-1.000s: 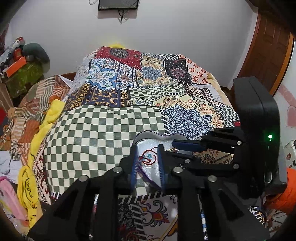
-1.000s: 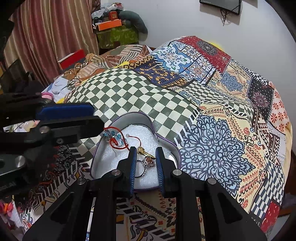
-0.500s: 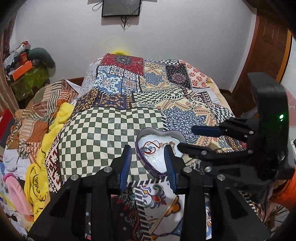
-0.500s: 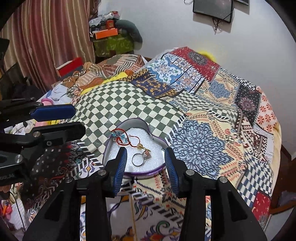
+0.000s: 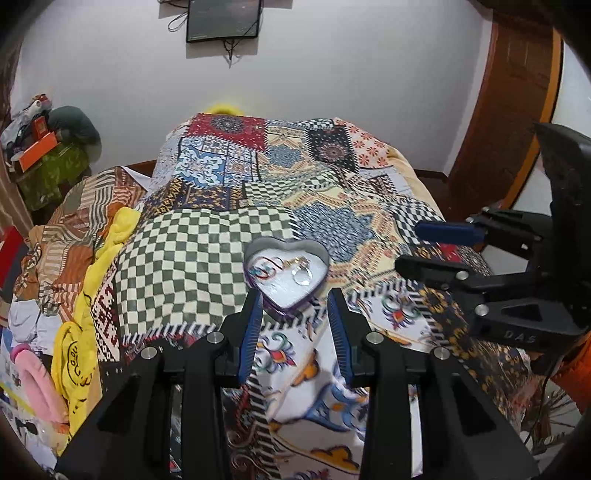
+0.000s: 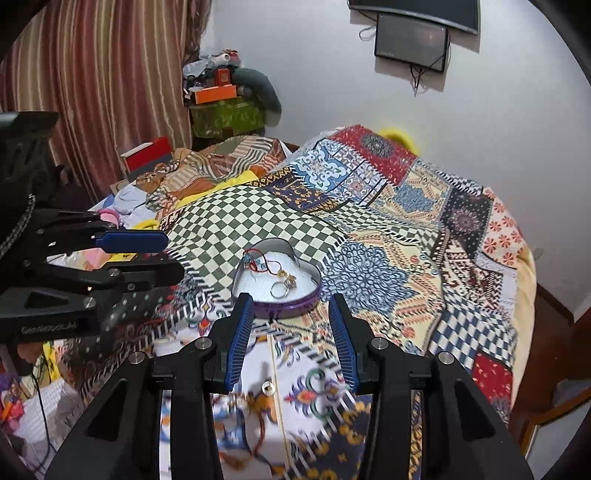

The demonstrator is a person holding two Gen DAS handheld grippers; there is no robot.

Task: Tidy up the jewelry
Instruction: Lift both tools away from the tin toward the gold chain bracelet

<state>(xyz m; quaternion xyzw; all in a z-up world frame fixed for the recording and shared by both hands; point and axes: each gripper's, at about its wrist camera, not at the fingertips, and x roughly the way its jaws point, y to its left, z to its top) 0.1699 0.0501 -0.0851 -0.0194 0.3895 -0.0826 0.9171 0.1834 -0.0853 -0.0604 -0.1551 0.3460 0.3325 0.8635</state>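
A heart tin sits on the bed, on the patchwork cover where the green checks meet a paler print. Inside the tin, on a white lining, lie a ring, a red cord bracelet and a small gold piece whose form is too small to make out. The ring lies nearest the tin's point; the bracelet lies toward the lobes, its beads blurred. The left gripper hovers just short of the tin's point with its blue-padded fingers spread wide and nothing between them; the left fingertip covers a bit of the tin's rim in that view. The right gripper also hangs before the tin, fingers wide apart and empty, the tin's purple wall showing between them. Each gripper appears in the other's view, beside the tin: the right one to the tin's right, the left one to its left, both seen edge-on. The cover nearest both cameras is blurred. A small round thing lies on the cover on the near side of the tin in the right view, too smeared to identify. Beyond the tin, a screen hangs on the wall, its top cut off in the left view.
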